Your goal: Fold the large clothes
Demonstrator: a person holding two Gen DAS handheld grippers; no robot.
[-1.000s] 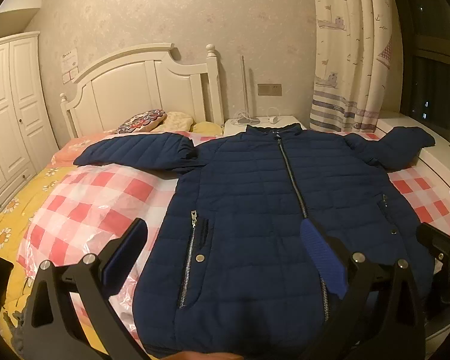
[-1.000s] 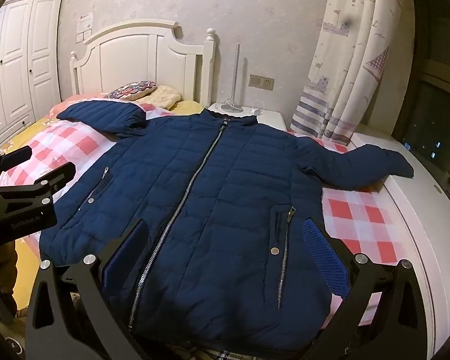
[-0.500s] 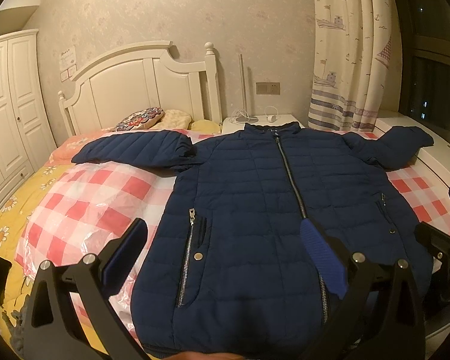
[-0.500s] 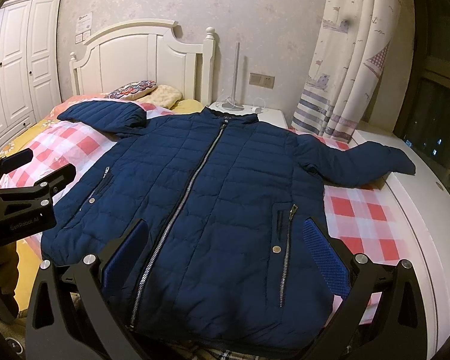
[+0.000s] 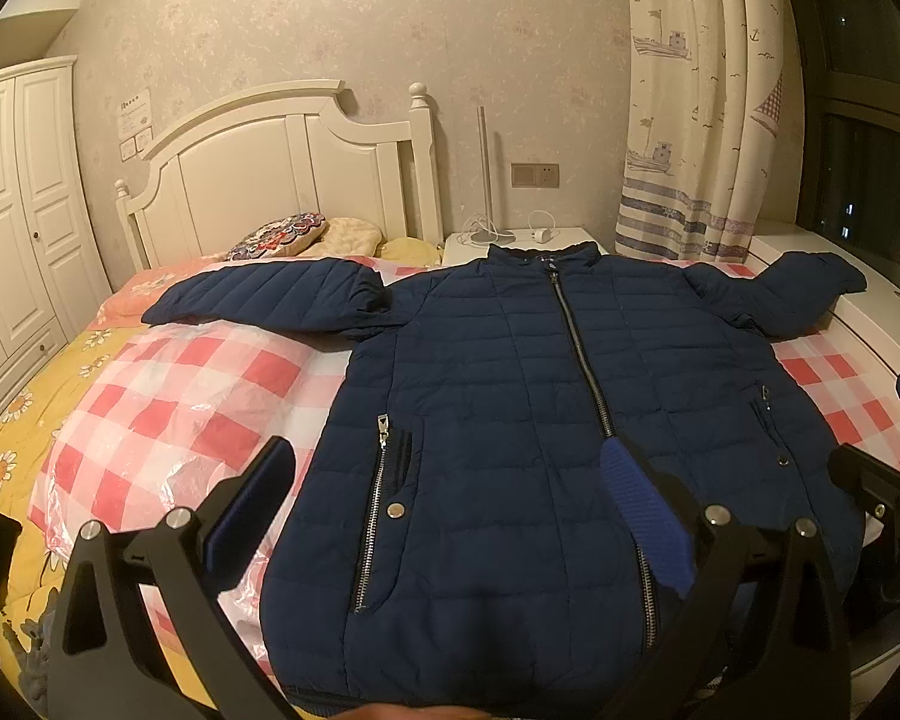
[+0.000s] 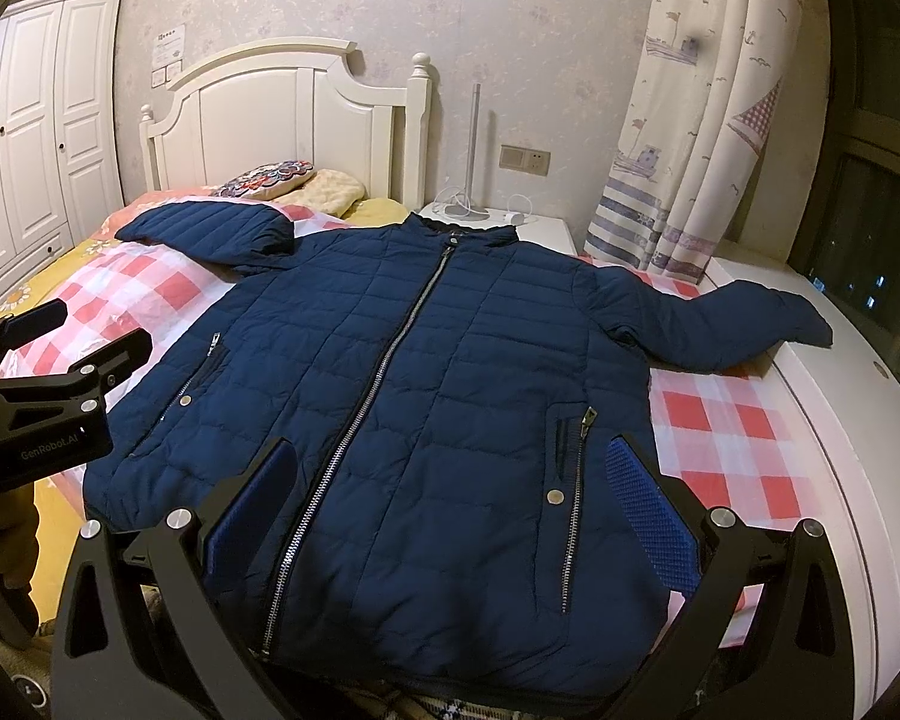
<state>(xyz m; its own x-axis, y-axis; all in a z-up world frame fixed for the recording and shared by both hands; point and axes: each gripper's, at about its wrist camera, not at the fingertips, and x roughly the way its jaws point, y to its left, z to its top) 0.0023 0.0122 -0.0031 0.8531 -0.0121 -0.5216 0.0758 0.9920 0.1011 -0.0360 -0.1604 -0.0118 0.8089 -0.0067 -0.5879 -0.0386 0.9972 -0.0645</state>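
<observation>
Around the spread jacket [image 5: 510,420]: pillows [image 5: 282,237], nightstand [image 5: 528,237], curtain [image 5: 702,120].

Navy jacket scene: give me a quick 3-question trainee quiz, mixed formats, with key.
1. True or false: the navy quilted puffer jacket lies front up, with its silver centre zipper closed.
2. Is the left claw A) open and empty, B) shut on a sleeve, or C) out of view?
3. What lies directly under the jacket on the bed?

Key:
1. True.
2. A; the right claw is open and empty too.
3. A red-and-white checked sheet under clear plastic.
</observation>
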